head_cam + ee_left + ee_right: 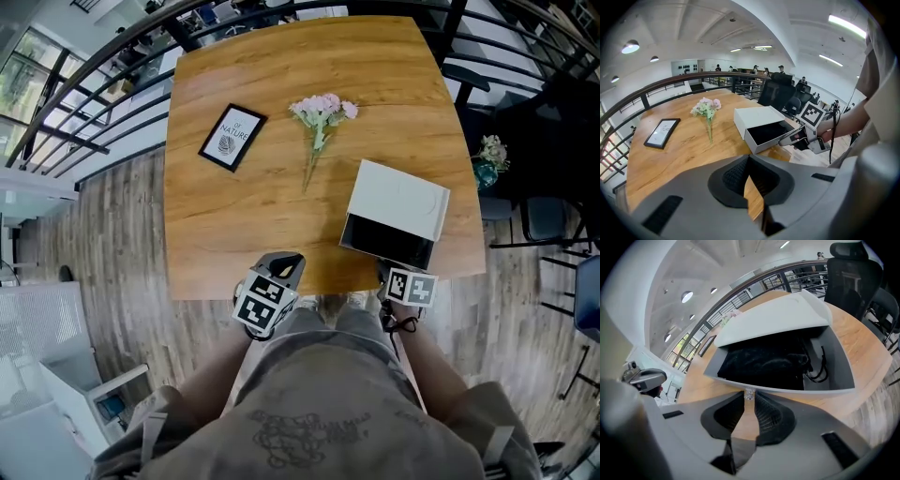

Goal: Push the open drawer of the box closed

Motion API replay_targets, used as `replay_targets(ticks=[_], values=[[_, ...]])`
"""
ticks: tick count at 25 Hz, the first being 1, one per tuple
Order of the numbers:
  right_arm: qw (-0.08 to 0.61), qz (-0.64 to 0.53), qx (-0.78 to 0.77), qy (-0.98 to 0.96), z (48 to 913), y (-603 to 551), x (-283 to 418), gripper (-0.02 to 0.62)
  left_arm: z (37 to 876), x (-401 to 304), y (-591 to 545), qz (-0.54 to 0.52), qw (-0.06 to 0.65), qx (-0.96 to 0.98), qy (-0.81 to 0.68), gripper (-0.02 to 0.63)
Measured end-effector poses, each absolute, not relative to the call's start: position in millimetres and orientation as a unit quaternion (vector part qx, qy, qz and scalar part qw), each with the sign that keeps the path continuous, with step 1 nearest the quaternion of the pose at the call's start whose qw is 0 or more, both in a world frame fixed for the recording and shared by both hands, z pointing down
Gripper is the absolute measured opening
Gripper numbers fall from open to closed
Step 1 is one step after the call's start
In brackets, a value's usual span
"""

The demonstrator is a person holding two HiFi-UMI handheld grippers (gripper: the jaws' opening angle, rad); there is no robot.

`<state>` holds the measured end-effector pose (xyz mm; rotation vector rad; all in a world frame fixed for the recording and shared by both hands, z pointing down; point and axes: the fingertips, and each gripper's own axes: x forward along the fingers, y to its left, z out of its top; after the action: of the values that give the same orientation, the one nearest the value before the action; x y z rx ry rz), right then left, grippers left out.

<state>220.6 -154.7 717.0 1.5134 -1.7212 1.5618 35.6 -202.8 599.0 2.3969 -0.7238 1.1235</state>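
Right tongs (782,142) meet the white box's (757,116) open drawer (766,133).

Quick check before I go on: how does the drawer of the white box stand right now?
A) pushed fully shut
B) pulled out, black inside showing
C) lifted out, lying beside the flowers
B: the white rectangular box has its drawer pulled out toward the person, black lining exposed, and the right hand-held gripper has its jaws on the drawer's small clear knob.

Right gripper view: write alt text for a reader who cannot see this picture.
A white box on a wooden table has its black-lined drawer pulled open towards the camera. The right gripper points at the drawer front, jaws narrowly apart, with a small clear knob at their tips.
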Motion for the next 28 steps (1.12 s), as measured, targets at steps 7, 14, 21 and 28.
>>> replay_targets(ticks=[7, 14, 21, 28], values=[[0.180, 0.542, 0.537, -0.621, 716.1, -186.8, 236.8, 0.086, 600.5, 41.2, -206.7, 0.394, 0.209, 0.848, -0.285, 0.015], [0.174, 0.531, 0.546, -0.624, 717.4, -220.6, 254.1, 0.086, 592.5, 34.4, -211.5, 0.388, 0.210, 0.839, -0.319, 0.015], [0.170, 0.521, 0.551, -0.630, 716.8, -228.5, 261.1, 0.086, 578.6, 26.2, -217.2, 0.378, 0.201, 0.836, -0.344, 0.015], [0.113, 0.546, 0.528, -0.640, 676.8, -230.5, 247.2, 0.087, 568.2, 26.2, -221.3, 0.367, 0.191, 0.839, -0.354, 0.015]])
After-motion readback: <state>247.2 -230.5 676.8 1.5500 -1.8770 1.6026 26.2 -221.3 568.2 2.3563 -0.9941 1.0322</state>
